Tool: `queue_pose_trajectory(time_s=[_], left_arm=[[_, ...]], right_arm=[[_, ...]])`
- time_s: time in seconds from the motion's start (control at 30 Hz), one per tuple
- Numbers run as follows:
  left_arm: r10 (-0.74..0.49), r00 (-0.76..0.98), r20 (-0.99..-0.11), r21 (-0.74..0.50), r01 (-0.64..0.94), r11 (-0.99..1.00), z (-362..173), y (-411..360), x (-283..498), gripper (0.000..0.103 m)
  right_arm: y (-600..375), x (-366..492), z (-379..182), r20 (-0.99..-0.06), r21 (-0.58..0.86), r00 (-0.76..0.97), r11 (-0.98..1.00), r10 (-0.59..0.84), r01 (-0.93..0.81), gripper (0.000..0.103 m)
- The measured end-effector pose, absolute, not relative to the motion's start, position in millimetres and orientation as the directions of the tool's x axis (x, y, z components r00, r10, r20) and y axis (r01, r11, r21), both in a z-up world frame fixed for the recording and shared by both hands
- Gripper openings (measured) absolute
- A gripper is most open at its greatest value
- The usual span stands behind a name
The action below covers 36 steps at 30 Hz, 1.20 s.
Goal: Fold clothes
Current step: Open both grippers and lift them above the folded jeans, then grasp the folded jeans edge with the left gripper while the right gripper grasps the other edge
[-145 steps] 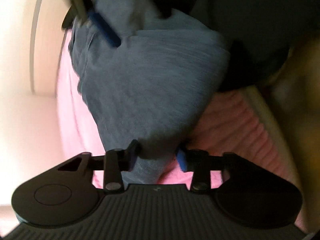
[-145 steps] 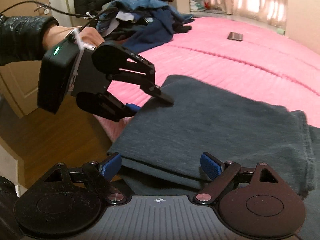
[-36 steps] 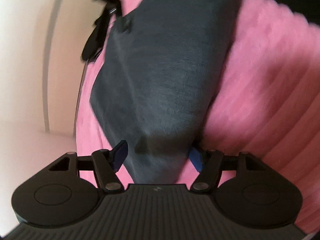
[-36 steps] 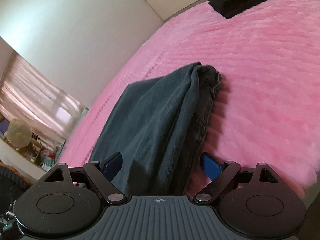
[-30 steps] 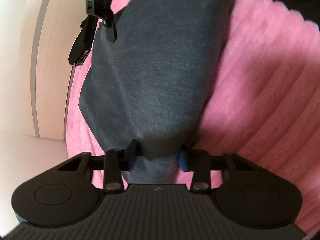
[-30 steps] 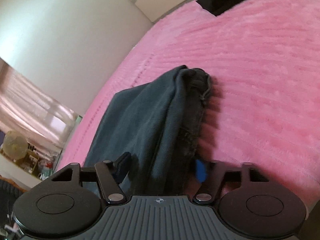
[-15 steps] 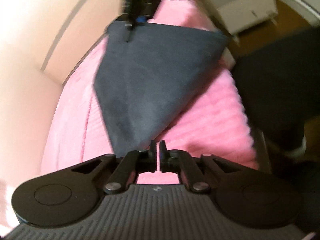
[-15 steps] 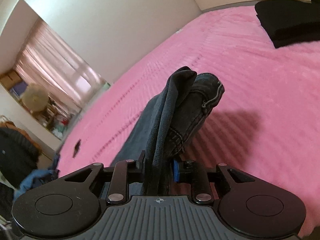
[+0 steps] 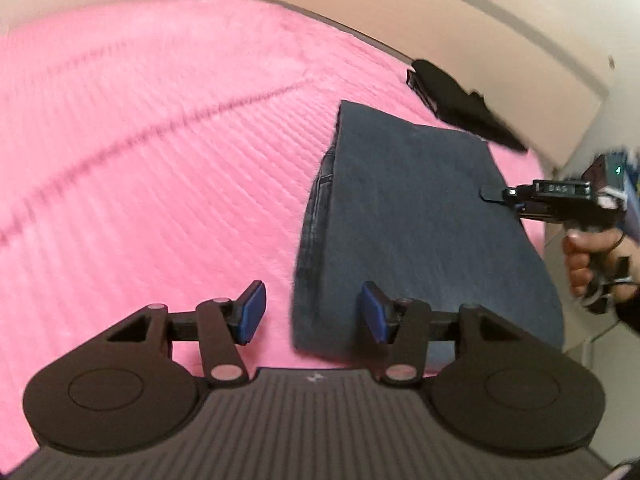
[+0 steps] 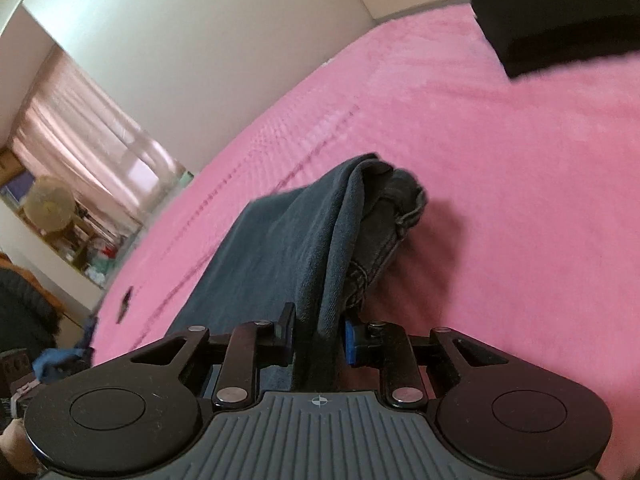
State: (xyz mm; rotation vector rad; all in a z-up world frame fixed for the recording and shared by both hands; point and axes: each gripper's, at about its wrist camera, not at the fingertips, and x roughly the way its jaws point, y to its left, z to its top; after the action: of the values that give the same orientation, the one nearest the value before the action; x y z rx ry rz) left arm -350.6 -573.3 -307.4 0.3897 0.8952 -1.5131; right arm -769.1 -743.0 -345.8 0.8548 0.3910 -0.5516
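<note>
Since half a second ago the left tongs [image 9: 310,316] have let go and sprung apart, backing off so that the near corner of the folded jeans [image 9: 416,216] lies just ahead of the blue pads [image 9: 372,316] with nothing between them; the jeans now rest flat as a dark rectangle on the pink bed [image 9: 140,152], close to its right edge, with a black folded garment [image 9: 460,100] beyond them by the headboard. Only the right tongs [image 10: 318,338] hold cloth, clamped on the stacked edge of the jeans [image 10: 304,248], which sags from that grip onto the bed; seen from the left wrist they reach in over the far side. To finish this step well, I judge the right side should be lowered until the layers lie square over one another, then released without dragging; opening too high would probably let the top layer slide askew; a light press along the fold afterwards should settle it.
</note>
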Motion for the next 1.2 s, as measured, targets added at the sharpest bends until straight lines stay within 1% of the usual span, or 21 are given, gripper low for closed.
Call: queue_pose_trajectory(time_s=[0.13,0.2,0.27,0.33,0.4,0.43,0.47,0.57,0.6,0.63,0.7,0.77,0.83,0.87,0.9,1.0,1.07,1.1,1.13,1.17,1.2], left_arm=[[-0.681,-0.252,-0.688,-0.375,0.926,0.037,-318,-574,-363,0.047],[-0.678,-0.258,-0.688,-0.368,0.929,0.02,-320,-573,-371,0.047],[-0.675,-0.249,-0.694,-0.355,0.934,0.021,-322,-571,-375,0.047],[-0.675,-0.227,-0.702,-0.335,0.942,0.032,-324,-570,-379,0.049],[-0.686,-0.186,-0.704,-0.266,0.964,0.011,-320,-569,-387,0.05],[-0.691,-0.166,-0.703,-0.23,0.973,0.0,-318,-568,-391,0.051],[-0.704,-0.125,-0.699,-0.145,0.989,-0.032,-314,-566,-400,0.051],[-0.746,-0.018,-0.665,0.12,0.984,-0.131,-304,-557,-433,0.055],[-0.76,0.0,-0.65,0.19,0.968,-0.162,-302,-553,-443,0.058],[-0.776,0.004,-0.631,0.262,0.942,-0.208,-300,-549,-456,0.065],[-0.797,-0.004,-0.604,0.408,0.858,-0.313,-300,-542,-483,0.071],[-0.814,-0.005,-0.581,0.557,0.726,-0.403,-308,-535,-510,0.075],[-0.823,-0.003,-0.567,0.705,0.515,-0.487,-328,-533,-537,0.075],[-0.824,-0.005,-0.567,0.743,0.428,-0.515,-339,-533,-545,0.075],[-0.824,-0.009,-0.567,0.774,0.337,-0.536,-349,-534,-554,0.075],[-0.808,-0.008,-0.589,0.775,0.281,-0.567,-365,-553,-563,0.075],[-0.804,0.01,-0.594,0.773,0.285,-0.567,-370,-564,-564,0.075],[-0.807,0.015,-0.591,0.777,0.28,-0.564,-372,-568,-564,0.075],[-0.811,0.022,-0.584,0.785,0.27,-0.558,-374,-570,-565,0.075],[-0.816,0.037,-0.577,0.796,0.249,-0.552,-377,-572,-565,0.075],[-0.821,0.052,-0.569,0.807,0.226,-0.545,-381,-574,-566,0.074]], right_arm=[[-785,-758,-333,-0.581,0.504,0.742,0.568,-0.334,0.651,0.022],[-797,-754,-337,-0.611,0.48,0.721,0.571,-0.327,0.666,0.022],[-790,-757,-335,-0.615,0.453,0.706,0.575,-0.351,0.681,0.027],[-775,-764,-329,-0.599,0.422,0.694,0.579,-0.399,0.698,0.039],[-748,-781,-319,-0.569,0.405,0.693,0.583,-0.442,0.705,0.046],[-730,-789,-314,-0.55,0.398,0.702,0.597,-0.452,0.696,0.046],[-707,-794,-311,-0.54,0.365,0.71,0.635,-0.451,0.681,0.047],[-634,-790,-310,-0.55,0.178,0.73,0.797,-0.405,0.577,0.048],[-609,-788,-310,-0.555,0.114,0.735,0.84,-0.39,0.531,0.05],[-587,-785,-311,-0.564,0.049,0.737,0.875,-0.373,0.481,0.054],[-558,-770,-326,-0.606,-0.101,0.709,0.919,-0.361,0.381,0.058],[-534,-753,-343,-0.643,-0.258,0.667,0.926,-0.377,0.274,0.058],[-525,-741,-358,-0.654,-0.385,0.626,0.9,-0.424,0.207,0.058],[-523,-738,-363,-0.652,-0.427,0.616,0.885,-0.442,0.183,0.058],[-522,-734,-367,-0.648,-0.47,0.606,0.868,-0.462,0.16,0.058],[-525,-724,-378,-0.628,-0.589,0.577,0.804,-0.523,0.087,0.058],[-536,-723,-389,-0.624,-0.652,0.549,0.758,-0.556,0.027,0.057],[-541,-723,-393,-0.623,-0.67,0.541,0.742,-0.565,0.003,0.047],[-547,-726,-391,-0.628,-0.655,0.551,0.756,-0.549,0.007,0.04],[-552,-729,-386,-0.627,-0.64,0.564,0.768,-0.538,0.021,0.037],[-552,-733,-383,-0.612,-0.648,0.575,0.761,-0.543,0.029,0.031]])
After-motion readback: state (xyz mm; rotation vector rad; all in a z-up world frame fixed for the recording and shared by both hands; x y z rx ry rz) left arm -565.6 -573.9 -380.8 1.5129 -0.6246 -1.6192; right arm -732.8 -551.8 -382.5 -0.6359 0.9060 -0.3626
